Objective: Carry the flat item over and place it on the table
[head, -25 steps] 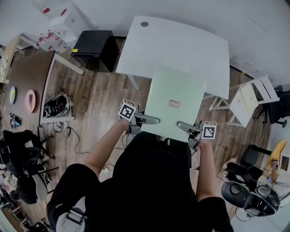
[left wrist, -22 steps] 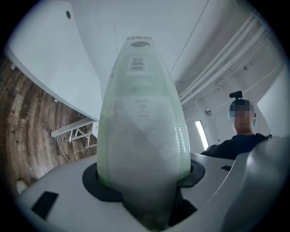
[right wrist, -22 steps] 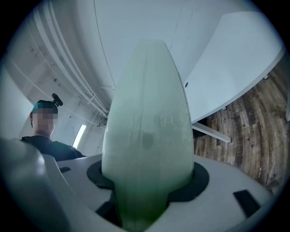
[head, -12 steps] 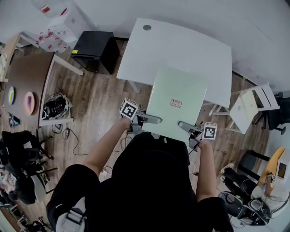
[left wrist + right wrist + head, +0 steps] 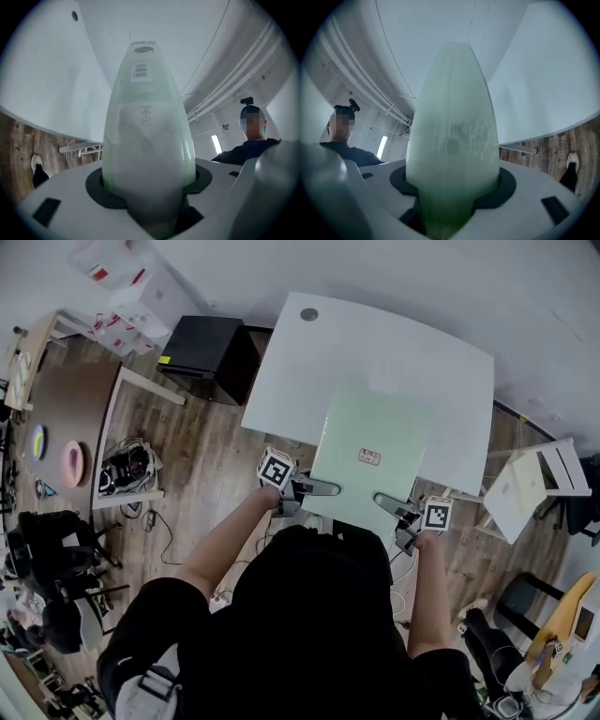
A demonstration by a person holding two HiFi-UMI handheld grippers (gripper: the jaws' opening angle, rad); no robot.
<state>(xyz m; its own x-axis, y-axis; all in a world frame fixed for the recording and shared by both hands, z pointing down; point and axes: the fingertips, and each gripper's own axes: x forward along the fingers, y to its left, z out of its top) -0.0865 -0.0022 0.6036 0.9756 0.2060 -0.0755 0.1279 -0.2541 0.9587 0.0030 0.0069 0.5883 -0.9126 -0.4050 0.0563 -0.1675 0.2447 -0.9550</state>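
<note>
A pale green flat item (image 5: 370, 457) with a small pink label is held level between both grippers. Its far part hangs over the near edge of the white table (image 5: 394, 343). My left gripper (image 5: 314, 487) is shut on the item's near left edge, my right gripper (image 5: 389, 502) on its near right edge. In the left gripper view the flat item (image 5: 145, 136) stands edge-on, wedged between the jaws of the left gripper (image 5: 147, 187), with the white tabletop behind it. The right gripper view shows the same flat item (image 5: 452, 136) clamped in the right gripper (image 5: 450, 192).
A black cabinet (image 5: 208, 357) stands left of the white table. A brown table (image 5: 66, 418) with small round things is at far left, with cables (image 5: 127, 465) on the wood floor beside it. A small white stool (image 5: 539, 484) is at the right.
The person has stepped closer to the white table. The green item, still held by both grippers, has moved forward over the table's near edge.
</note>
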